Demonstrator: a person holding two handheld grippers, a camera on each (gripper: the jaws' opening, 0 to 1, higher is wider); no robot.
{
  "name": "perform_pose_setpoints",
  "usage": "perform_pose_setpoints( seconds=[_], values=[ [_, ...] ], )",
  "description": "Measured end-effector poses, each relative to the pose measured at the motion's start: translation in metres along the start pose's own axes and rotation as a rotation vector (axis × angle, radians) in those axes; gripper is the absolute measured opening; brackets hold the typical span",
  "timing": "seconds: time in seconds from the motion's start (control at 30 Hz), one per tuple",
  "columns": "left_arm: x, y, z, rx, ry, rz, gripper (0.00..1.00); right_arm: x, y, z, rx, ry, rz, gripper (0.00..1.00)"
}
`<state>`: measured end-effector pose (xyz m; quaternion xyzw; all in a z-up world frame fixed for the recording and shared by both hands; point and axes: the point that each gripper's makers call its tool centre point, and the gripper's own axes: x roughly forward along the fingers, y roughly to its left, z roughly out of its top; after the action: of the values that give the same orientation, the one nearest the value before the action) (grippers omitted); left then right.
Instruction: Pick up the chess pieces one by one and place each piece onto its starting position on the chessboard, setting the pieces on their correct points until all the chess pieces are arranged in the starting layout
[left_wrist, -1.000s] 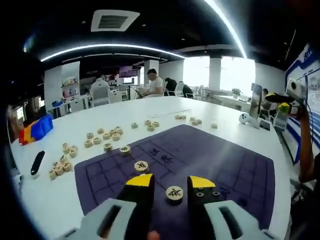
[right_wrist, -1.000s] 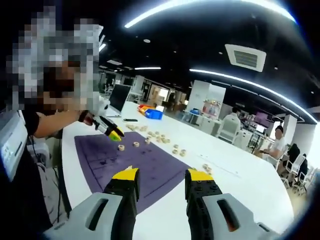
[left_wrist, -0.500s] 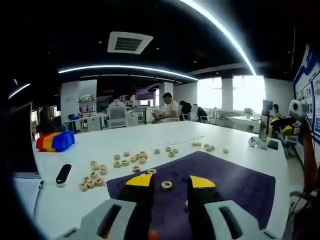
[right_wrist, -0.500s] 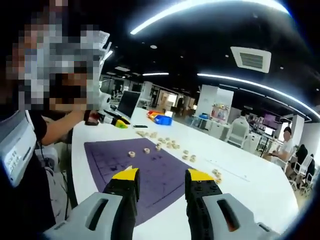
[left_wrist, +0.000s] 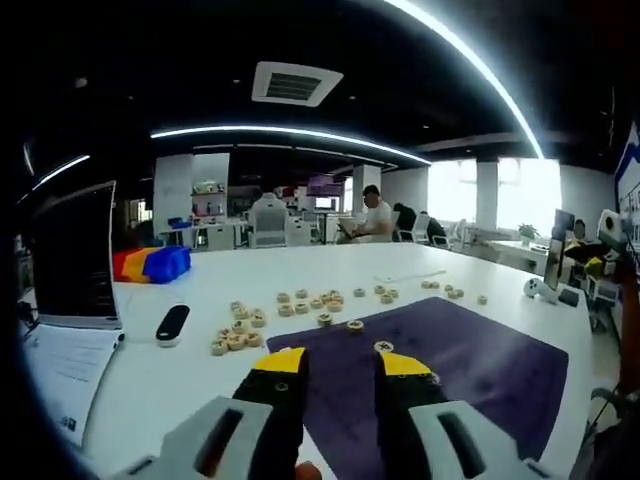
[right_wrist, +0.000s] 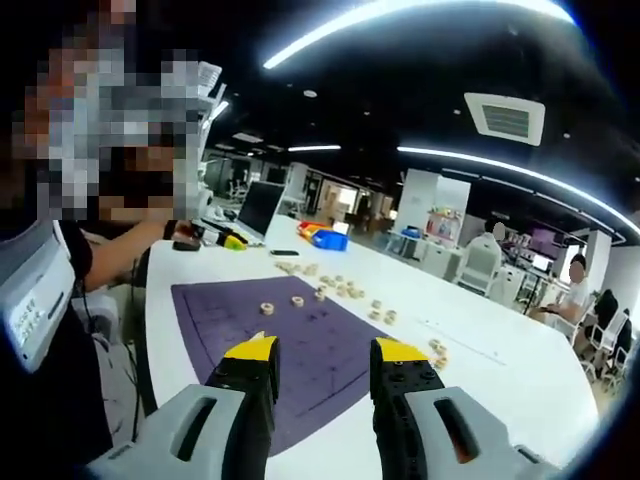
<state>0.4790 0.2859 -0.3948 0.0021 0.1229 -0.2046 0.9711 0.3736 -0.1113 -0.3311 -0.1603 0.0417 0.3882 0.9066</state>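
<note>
Chess pieces (left_wrist: 300, 306) beyond empty, parted grippers (left_wrist: 333, 362)

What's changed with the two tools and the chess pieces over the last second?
The left tool has drawn back from the purple mat, away from the chess piece that sat between its open jaws. That piece is left lying on the mat. The right tool stays open and empty over the mat, and the loose pieces on the white table look unmoved.
</note>
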Motion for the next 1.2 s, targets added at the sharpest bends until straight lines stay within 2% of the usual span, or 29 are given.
perform_pose_setpoints(
  seconds=[0.17,0.3,0.47,0.8,1.2],
  values=[
    [0.001,0.011,-0.003,0.004,0.01,0.031,0.28,0.002,0.003,-0.002,-0.002,0.006,0.003,0.37],
    [0.007,0.025,-0.017,-0.011,0.047,0.07,0.28,0.002,0.006,-0.002,-0.005,0.004,0.007,0.37],
    [0.01,0.027,-0.019,-0.019,0.054,0.075,0.28,0.002,0.005,-0.003,-0.005,0.006,0.004,0.37],
    [0.015,0.017,-0.009,0.001,0.04,0.053,0.28,0.003,0.003,-0.005,-0.002,0.01,0.003,0.37],
    [0.017,0.008,-0.005,0.012,0.039,0.032,0.28,-0.001,-0.007,-0.001,0.0,0.006,-0.003,0.37]
  ],
)
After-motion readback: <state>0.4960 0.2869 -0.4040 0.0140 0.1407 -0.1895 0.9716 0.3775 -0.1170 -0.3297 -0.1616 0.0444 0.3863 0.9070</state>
